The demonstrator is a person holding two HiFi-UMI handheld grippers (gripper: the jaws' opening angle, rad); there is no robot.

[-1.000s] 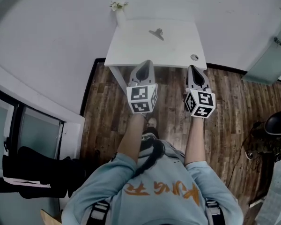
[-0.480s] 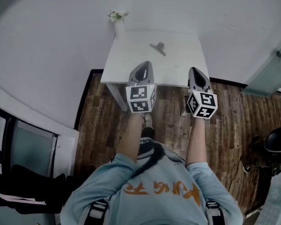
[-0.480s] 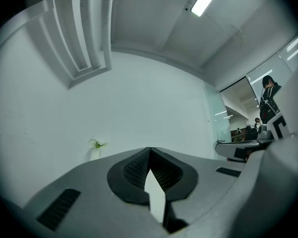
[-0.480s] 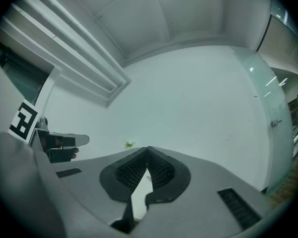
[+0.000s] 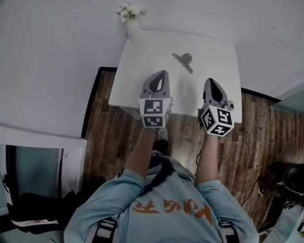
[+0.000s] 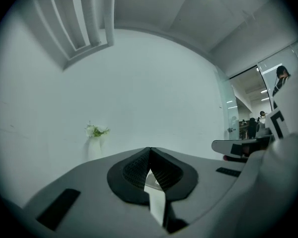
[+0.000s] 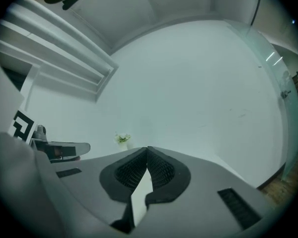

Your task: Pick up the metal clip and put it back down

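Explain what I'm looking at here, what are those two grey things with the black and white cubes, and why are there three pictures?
There is no robot here. A person holds a gripper in each hand: the left gripper and the right gripper. The patterned cubes are part of them. One picture comes from a camera on the person's head, looking steeply down at their arms and a white table. The other two come from cameras riding on each gripper, looking along its two jaws. On the table lies a metal clip, and a vase of flowers stands at its far left corner. In both gripper views the jaws are closed together with nothing between them, so nothing is held; the clip lies untouched ahead of the grippers.
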